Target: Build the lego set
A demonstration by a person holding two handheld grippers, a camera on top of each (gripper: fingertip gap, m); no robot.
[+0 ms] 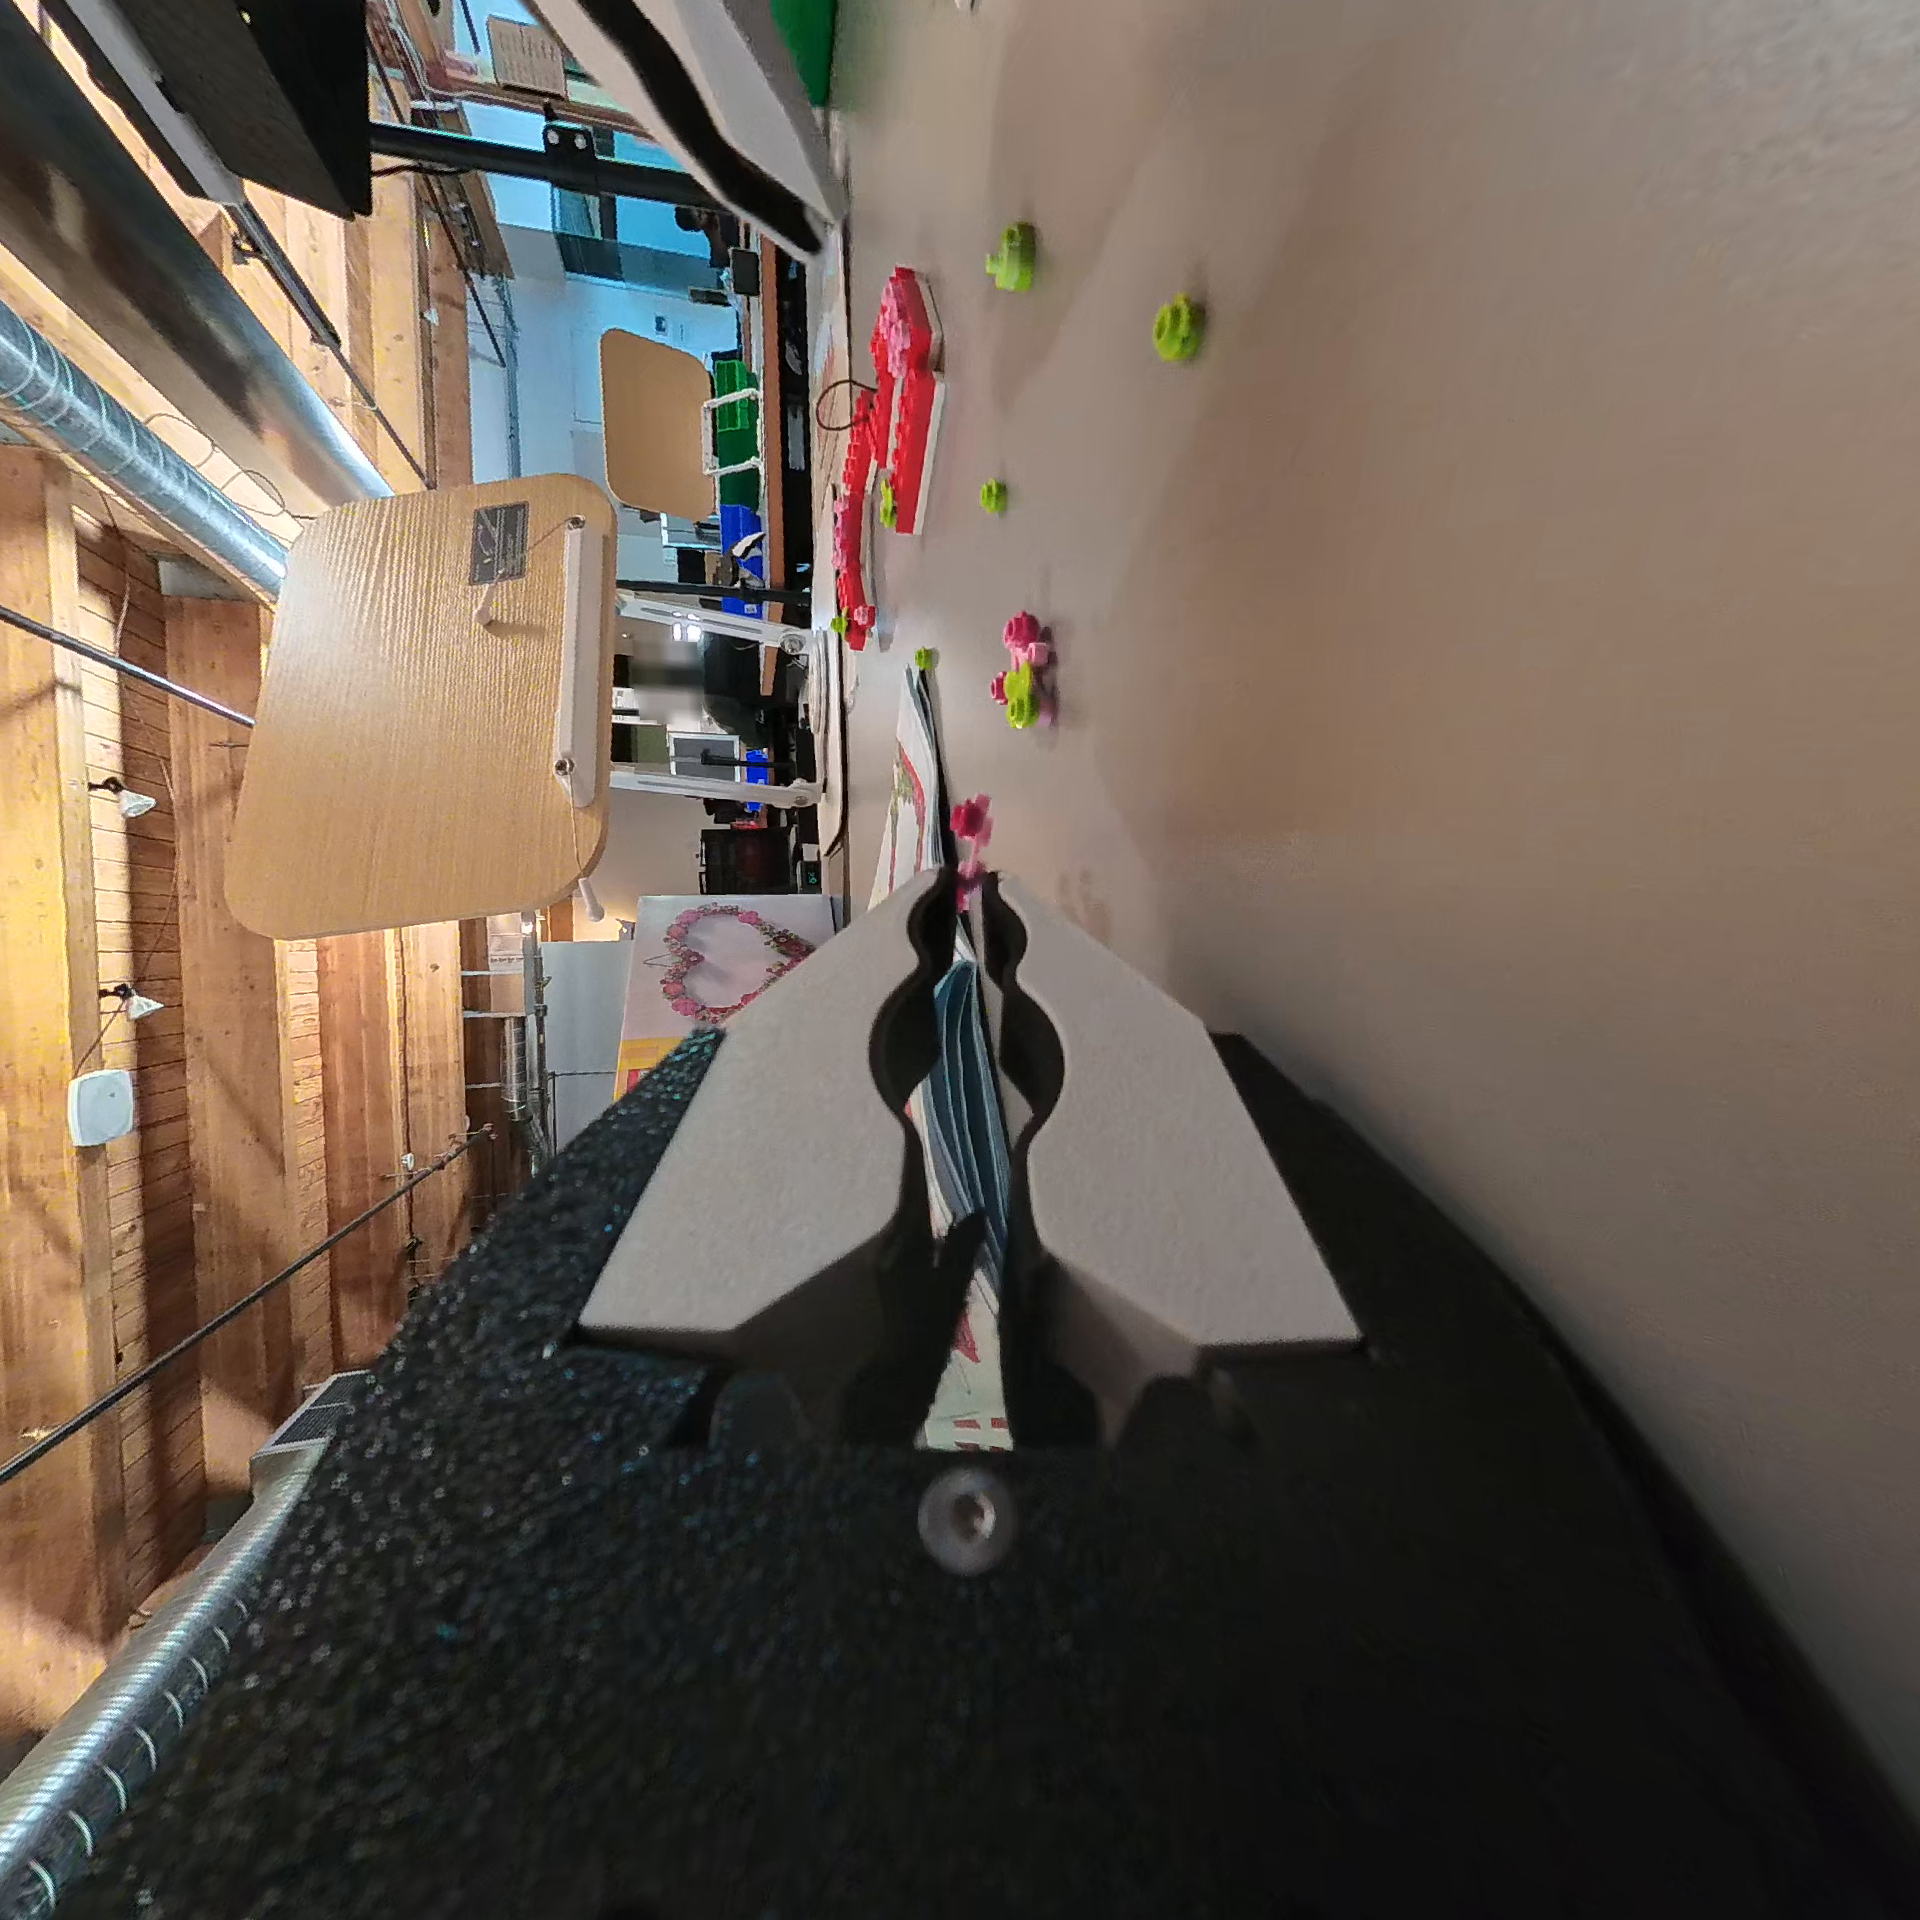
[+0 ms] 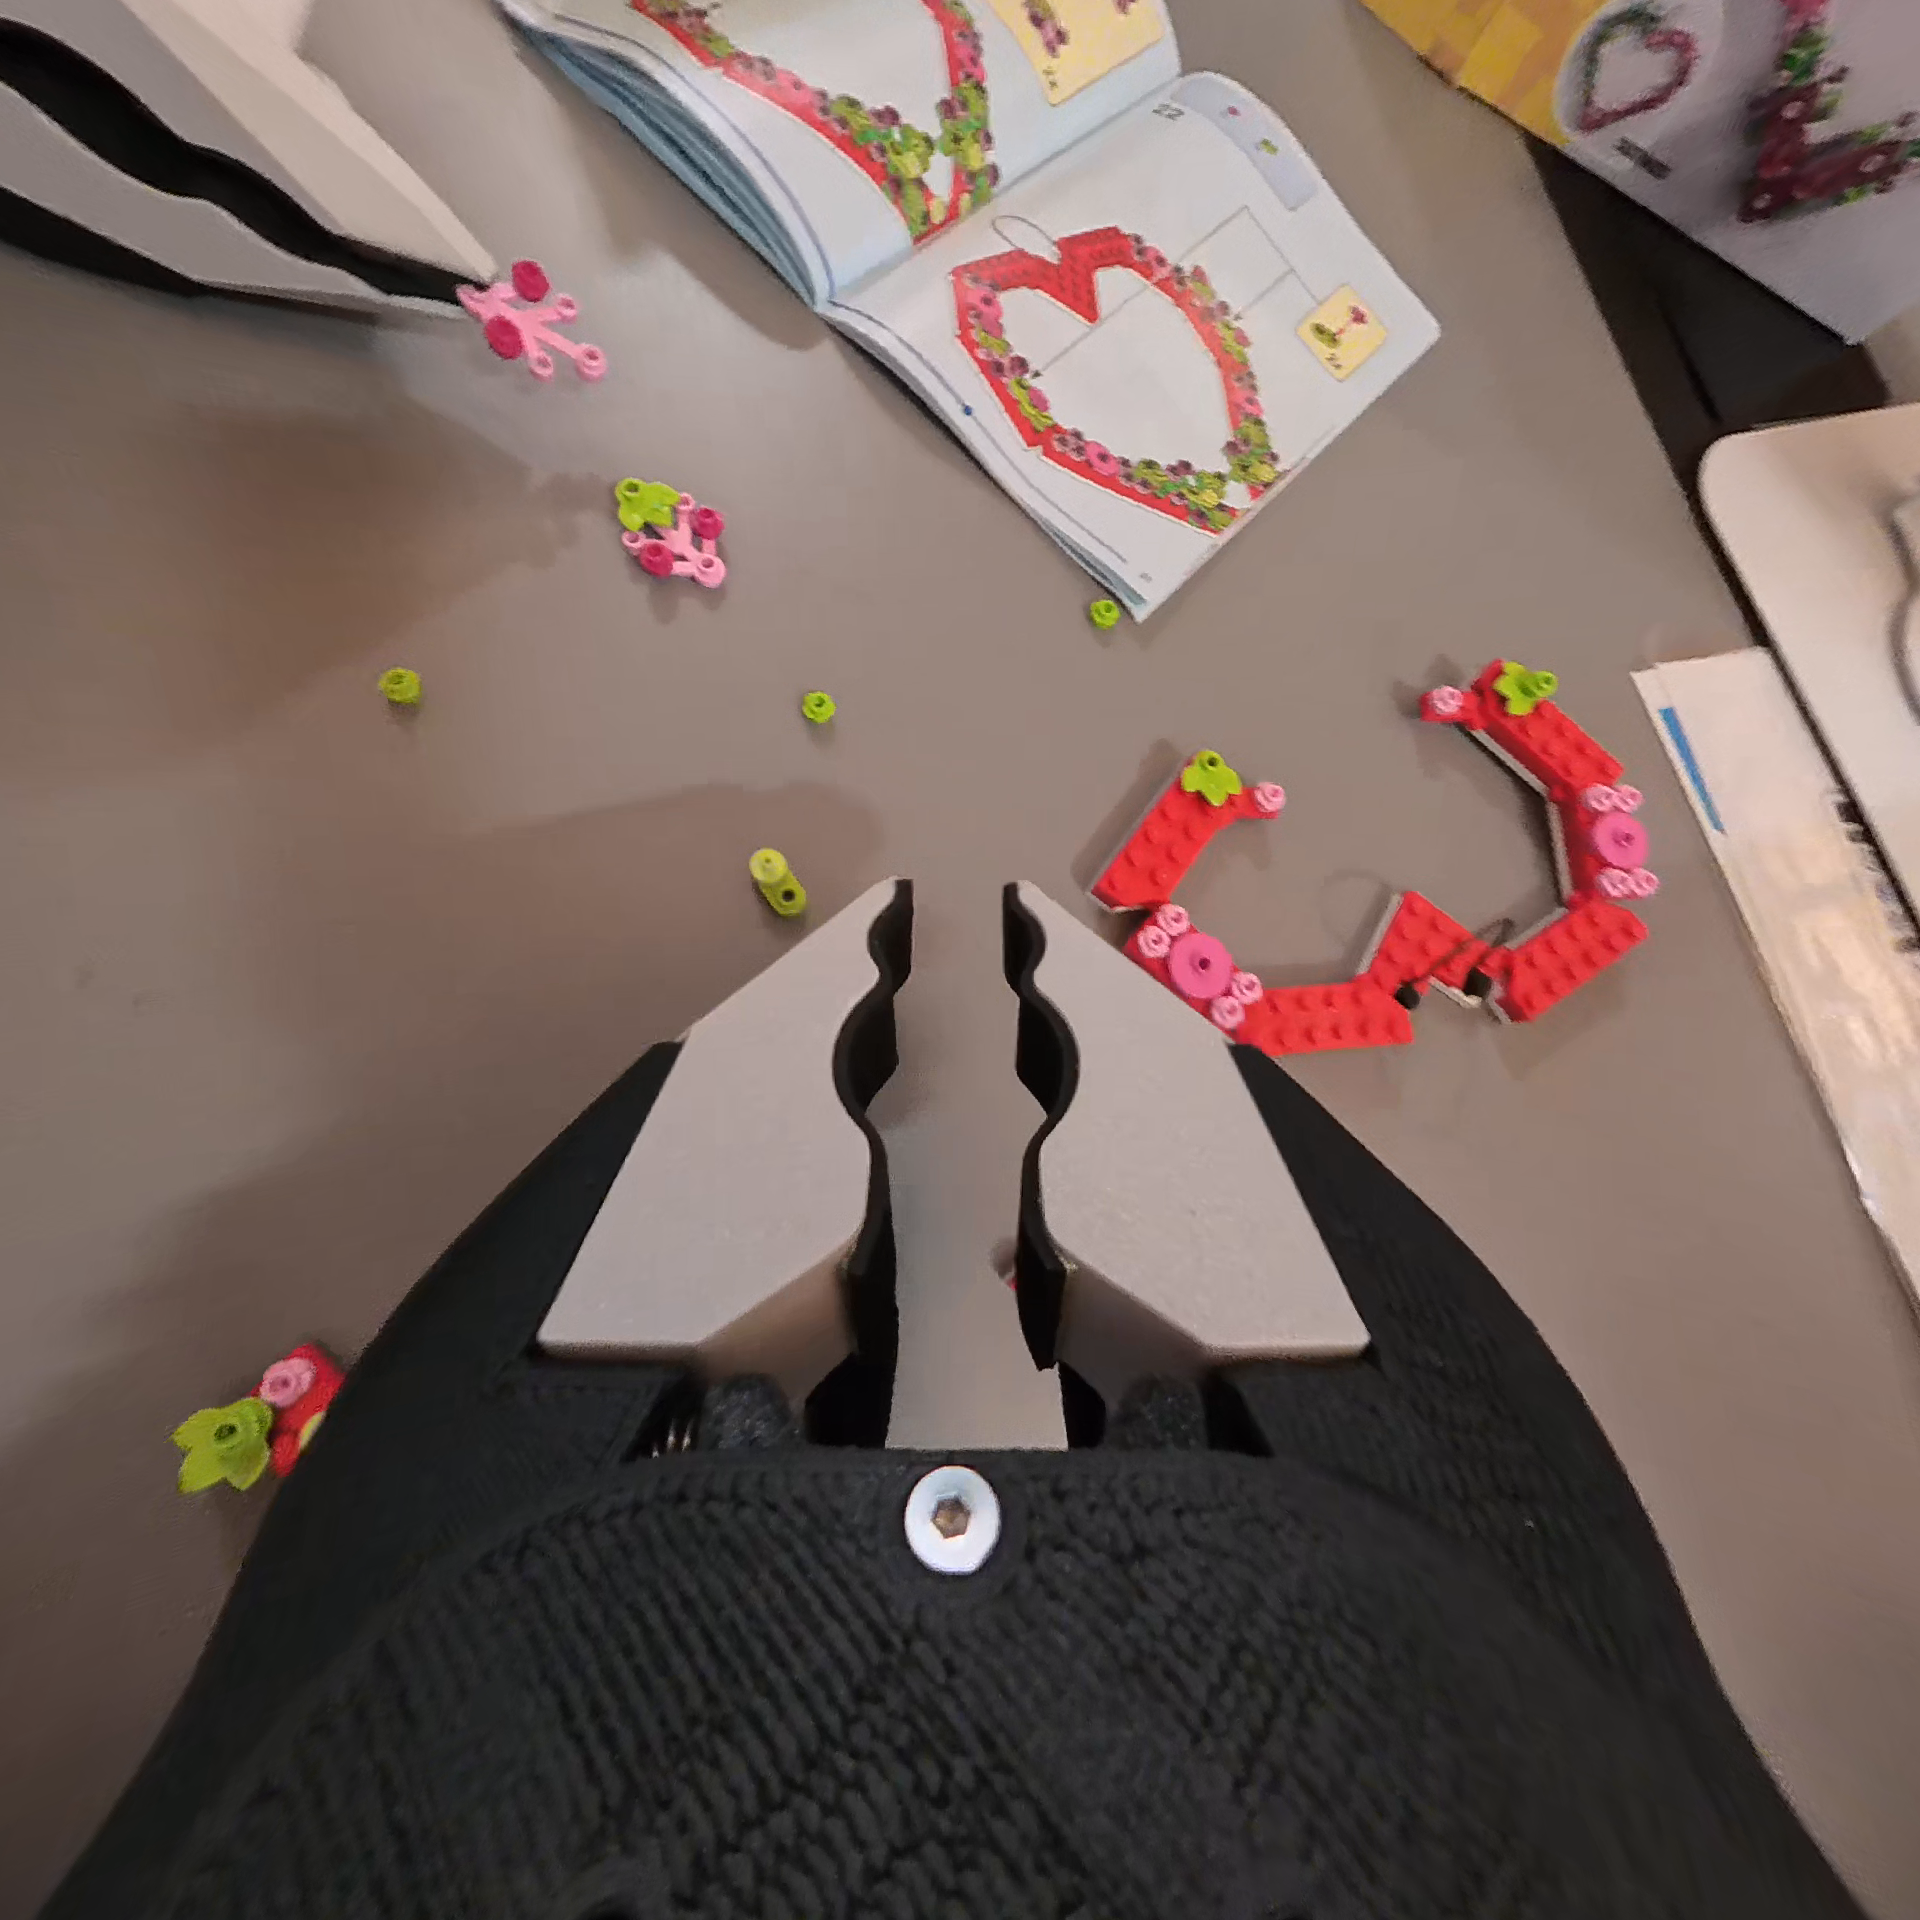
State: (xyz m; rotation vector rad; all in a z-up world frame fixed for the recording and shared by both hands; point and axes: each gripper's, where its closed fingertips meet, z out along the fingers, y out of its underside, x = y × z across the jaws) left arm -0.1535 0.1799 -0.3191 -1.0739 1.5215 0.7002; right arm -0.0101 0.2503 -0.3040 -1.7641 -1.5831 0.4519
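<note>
My left gripper [image 1: 971, 883] is shut on a pink flower stem [image 1: 972, 821] with magenta blossoms, pinched at the fingertips just above the table. It also shows at the top left of the right wrist view [image 2: 457, 291], with the stem [image 2: 530, 317] sticking out of it. My right gripper [image 2: 956, 894] is open a little and empty, over bare table. To its right lies the partly built red heart frame [image 2: 1382, 914] with pink flowers and lime leaves on it. It also shows in the left wrist view [image 1: 904, 416].
An open instruction booklet [image 2: 1091, 312] lies at the far side, the set's box [image 2: 1714, 125] at the far right. A second pink stem with a lime leaf [image 2: 670, 535], several loose lime pieces [image 2: 777, 881] and a small red piece [image 2: 291, 1397] are scattered on the table. Papers [image 2: 1787, 883] lie at the right edge.
</note>
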